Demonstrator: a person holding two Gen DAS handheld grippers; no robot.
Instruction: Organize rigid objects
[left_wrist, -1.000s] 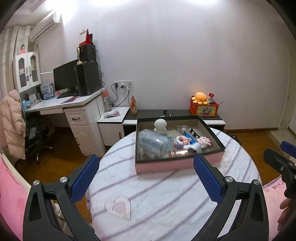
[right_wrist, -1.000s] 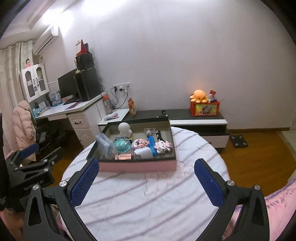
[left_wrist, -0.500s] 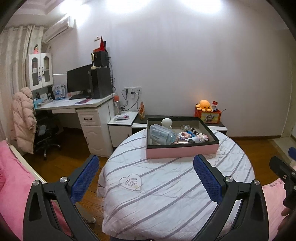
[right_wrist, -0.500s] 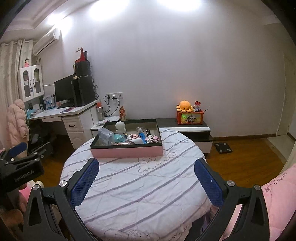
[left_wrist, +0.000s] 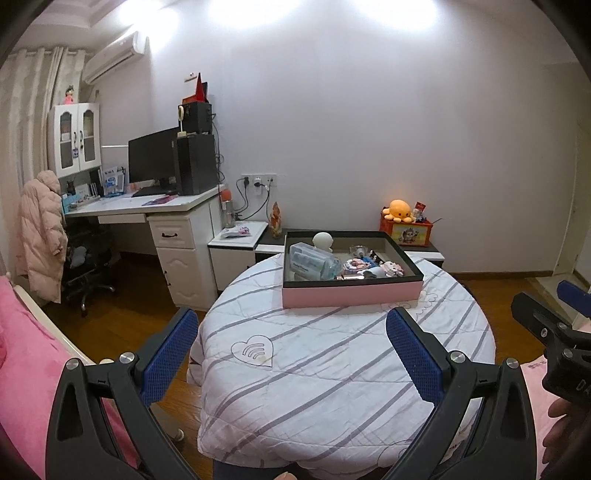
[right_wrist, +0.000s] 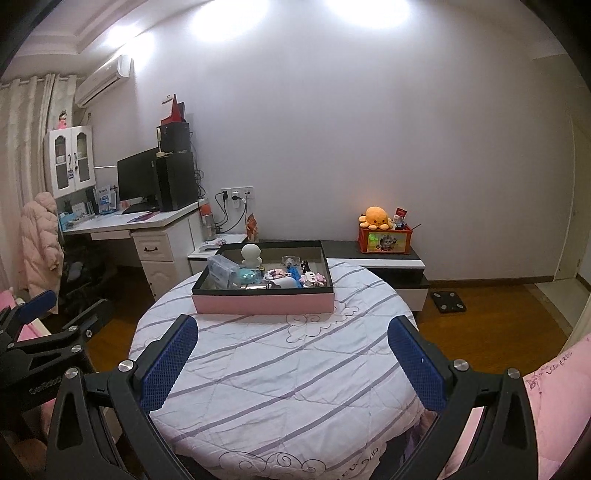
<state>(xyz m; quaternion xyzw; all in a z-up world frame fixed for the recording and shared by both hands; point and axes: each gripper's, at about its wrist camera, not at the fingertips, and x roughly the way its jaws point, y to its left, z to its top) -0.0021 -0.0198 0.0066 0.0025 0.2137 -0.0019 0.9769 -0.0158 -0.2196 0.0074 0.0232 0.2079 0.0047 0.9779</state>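
Both claws (left_wrist: 291, 354) (right_wrist: 293, 354) farther from one tray (left_wrist: 351, 297).

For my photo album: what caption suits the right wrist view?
Open right claw facing a pink tray of small toys on a striped round table.

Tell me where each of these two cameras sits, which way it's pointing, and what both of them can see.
Left wrist: rides the left gripper, facing across the round table toward the pink box and wall; its open blue fingers, the right gripper and a hand show.
Right wrist: rides the right gripper, facing the same way from further right; its open fingers and the left gripper show.
Shared: table, box, desk, orange plush.
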